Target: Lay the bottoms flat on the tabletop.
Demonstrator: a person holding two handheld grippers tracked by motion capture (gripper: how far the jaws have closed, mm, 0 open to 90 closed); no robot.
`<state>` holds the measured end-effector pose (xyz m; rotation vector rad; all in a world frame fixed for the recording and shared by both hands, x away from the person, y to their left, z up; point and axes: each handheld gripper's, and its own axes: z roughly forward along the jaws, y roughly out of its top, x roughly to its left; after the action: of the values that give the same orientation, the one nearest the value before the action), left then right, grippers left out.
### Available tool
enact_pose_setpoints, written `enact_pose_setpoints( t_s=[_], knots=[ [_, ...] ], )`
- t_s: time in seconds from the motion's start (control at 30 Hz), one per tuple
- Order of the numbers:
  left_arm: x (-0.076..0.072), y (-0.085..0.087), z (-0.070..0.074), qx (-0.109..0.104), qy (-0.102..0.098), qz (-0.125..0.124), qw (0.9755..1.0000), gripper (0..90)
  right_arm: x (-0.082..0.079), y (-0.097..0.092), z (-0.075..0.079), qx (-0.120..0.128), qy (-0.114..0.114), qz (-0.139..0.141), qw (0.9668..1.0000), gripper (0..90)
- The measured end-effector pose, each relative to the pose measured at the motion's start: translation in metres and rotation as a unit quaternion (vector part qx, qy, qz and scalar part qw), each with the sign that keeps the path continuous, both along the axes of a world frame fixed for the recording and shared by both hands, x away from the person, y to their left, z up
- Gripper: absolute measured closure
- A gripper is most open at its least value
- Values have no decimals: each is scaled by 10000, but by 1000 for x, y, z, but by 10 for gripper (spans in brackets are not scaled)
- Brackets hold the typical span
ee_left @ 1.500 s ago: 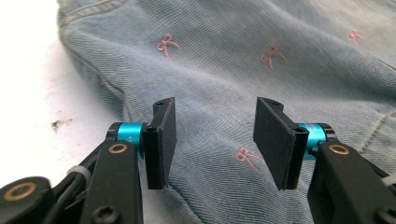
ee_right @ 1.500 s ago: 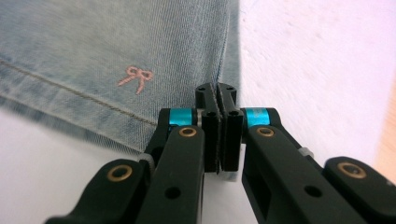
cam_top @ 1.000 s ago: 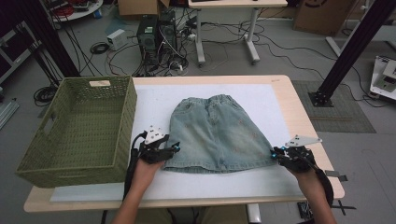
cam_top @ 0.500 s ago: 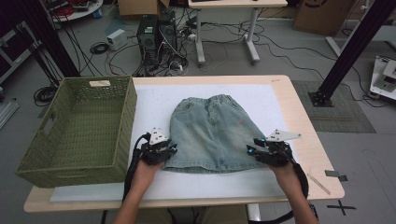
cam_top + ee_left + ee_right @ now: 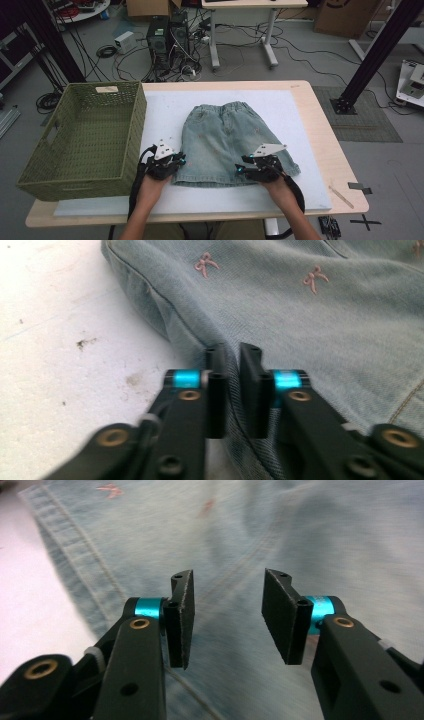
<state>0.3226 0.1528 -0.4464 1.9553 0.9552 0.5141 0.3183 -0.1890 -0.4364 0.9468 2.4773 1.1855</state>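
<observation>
Claws at work on a denim skirt (image 5: 230, 140): our left claw (image 5: 176, 161) sits at the skirt's near left corner, and in the left gripper view (image 5: 231, 390) we see its jaws, which have just been closing, drawn almost together on a raised fold of the cloth at the skirt's side edge, with denim pinched in the narrow gap between the pads. Our right claw (image 5: 243, 169) rests over the hem, right of its middle and inward from the skirt's near right corner; in the right gripper view (image 5: 227, 617) its jaws stand partly open above the fabric, nothing pressed between them, with a stitched seam running beneath. We find the skirt lying flat on the white mat (image 5: 165, 115) that covers the worktop (image 5: 330, 135), roughly midway between the left and right edges, its waistband toward the far edge and its hem toward the near edge where our hands come in. Small pink bow motifs dot the cloth. A green woven basket (image 5: 130, 120) stands at the worktop's left edge, just beside our left claw and apart from the skirt.
</observation>
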Motion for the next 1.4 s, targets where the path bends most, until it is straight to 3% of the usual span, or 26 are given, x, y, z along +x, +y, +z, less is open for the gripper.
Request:
enact_pose_setpoints(
  t_s=[0.03,0.1,0.13,0.27,0.37,0.63,0.8,0.87,0.97,1.03,1.1,1.17,1.27,1.4],
  knots=[
    [0,0,0,-66,-7,42,10000,638,0,4,-2,-16,41,46,10000,570],
    [1,2,2,-232,-115,80,9996,562,0,10,-5,-84,124,98,9998,588],
    [1,3,2,-255,-132,87,9995,521,0,14,-8,-204,179,139,9995,649],
    [3,4,6,-387,-207,137,9989,461,0,19,-9,-464,64,127,9988,840],
    [6,4,10,-451,-235,165,9986,437,-2,19,-7,-543,84,249,9982,873],
    [14,3,15,-596,-293,223,9975,409,-19,17,5,-560,287,701,9956,873],
    [20,3,14,-564,-197,305,9977,385,-20,13,0,-593,267,650,9958,850],
    [22,2,14,-528,-183,323,9979,379,-16,11,-3,-512,249,577,9967,801],
    [27,0,12,-544,-136,380,9977,372,-12,8,-4,-340,219,490,9980,650],
    [30,-1,11,-512,-67,389,9979,368,-10,0,0,-73,104,332,9994,558],
    [34,-2,8,-485,7,436,9979,358,-6,-11,6,101,-64,105,9999,532],
    [39,-3,5,-459,130,487,9977,362,1,-26,12,118,-288,-250,9992,494],
    [43,-4,1,-359,304,556,9973,365,13,-51,15,-40,-440,-824,9956,479],
    [46,-5,-3,-260,500,583,9967,424,28,-86,11,-97,-310,-1521,9878,485]
  ],
)
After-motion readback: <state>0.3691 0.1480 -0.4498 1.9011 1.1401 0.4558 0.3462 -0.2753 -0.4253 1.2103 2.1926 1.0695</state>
